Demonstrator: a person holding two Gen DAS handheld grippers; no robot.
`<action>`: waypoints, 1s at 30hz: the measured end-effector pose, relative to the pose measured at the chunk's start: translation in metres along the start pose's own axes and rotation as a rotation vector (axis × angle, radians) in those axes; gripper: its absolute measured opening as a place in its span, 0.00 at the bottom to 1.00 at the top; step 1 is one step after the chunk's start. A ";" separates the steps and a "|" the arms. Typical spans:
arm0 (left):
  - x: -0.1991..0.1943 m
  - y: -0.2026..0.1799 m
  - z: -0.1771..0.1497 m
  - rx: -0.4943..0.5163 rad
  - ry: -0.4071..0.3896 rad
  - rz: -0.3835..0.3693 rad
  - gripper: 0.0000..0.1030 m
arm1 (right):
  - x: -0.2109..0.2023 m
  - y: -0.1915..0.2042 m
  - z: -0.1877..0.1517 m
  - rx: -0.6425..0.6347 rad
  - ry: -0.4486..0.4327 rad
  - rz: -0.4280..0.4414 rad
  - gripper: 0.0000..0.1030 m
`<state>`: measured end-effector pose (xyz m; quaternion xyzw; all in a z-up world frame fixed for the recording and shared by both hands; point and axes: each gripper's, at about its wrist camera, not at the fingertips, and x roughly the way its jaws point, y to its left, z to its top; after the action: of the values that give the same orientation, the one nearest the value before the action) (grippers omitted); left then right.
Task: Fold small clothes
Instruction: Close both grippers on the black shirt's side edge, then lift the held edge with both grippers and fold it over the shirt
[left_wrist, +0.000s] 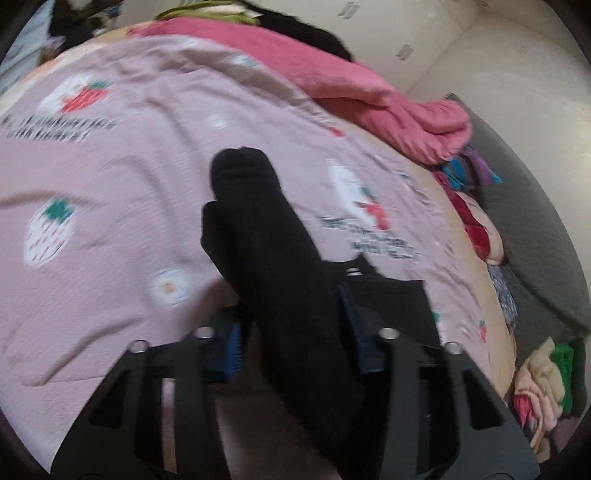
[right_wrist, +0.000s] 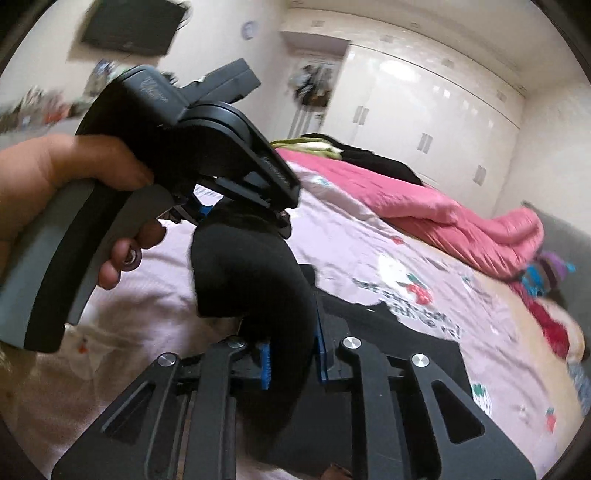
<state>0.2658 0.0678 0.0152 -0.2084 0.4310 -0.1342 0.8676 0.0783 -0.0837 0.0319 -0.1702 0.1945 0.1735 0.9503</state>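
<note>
Left gripper (left_wrist: 295, 332) and right gripper (right_wrist: 293, 354) are both clamping the black sock (left_wrist: 258, 221). Sock is hanging above the strawberry-print bedsheet (left_wrist: 129, 166), pink blanket (left_wrist: 369, 92) lying along its far edge.

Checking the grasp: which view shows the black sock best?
The left wrist view: the black sock runs lengthwise from the tongs to its free end. The right wrist view shows it bent between both tongs, partly hidden.

Sock (left_wrist: 266, 236): plain black, no pattern. Gripper pads (left_wrist: 233, 347): blue; gripper frame black. Bedsheet (left_wrist: 129, 177) beneath the tool: pale pink, printed with red and white strawberries with green tops, white daisies, dark lettering. Blanket (left_wrist: 369, 88) beyond the fingers: solid pink. Wardrobe (right_wrist: 424, 110) beyond the bed: glossy white.
</note>
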 end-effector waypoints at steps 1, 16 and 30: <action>0.001 -0.009 0.001 0.013 -0.003 -0.009 0.26 | -0.004 -0.008 -0.001 0.023 -0.009 -0.012 0.13; 0.017 -0.099 0.000 0.154 0.022 -0.033 0.25 | -0.033 -0.076 -0.023 0.243 -0.027 -0.076 0.10; 0.034 -0.128 -0.004 0.217 0.054 -0.004 0.25 | -0.046 -0.095 -0.037 0.329 -0.038 -0.073 0.10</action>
<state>0.2755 -0.0596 0.0510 -0.1102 0.4367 -0.1875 0.8729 0.0644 -0.1944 0.0444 -0.0158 0.1960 0.1080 0.9745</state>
